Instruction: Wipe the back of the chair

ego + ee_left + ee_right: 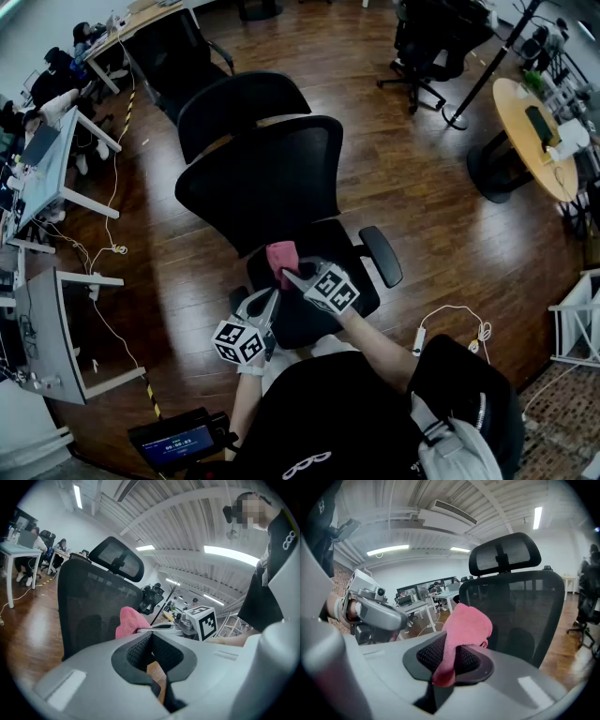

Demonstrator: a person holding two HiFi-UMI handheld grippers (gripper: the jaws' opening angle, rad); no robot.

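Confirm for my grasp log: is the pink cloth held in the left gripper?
No, the pink cloth is pinched in the jaws of the right gripper, while the left gripper holds nothing.

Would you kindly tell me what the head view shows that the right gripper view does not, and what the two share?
Only the head view shows the chair's seat, its armrest and the round table. Only the right gripper view shows the right gripper with its jaws shut on the pink cloth, and the ceiling lights. Both show the cloth, the mesh chair back, the headrest and the left gripper.
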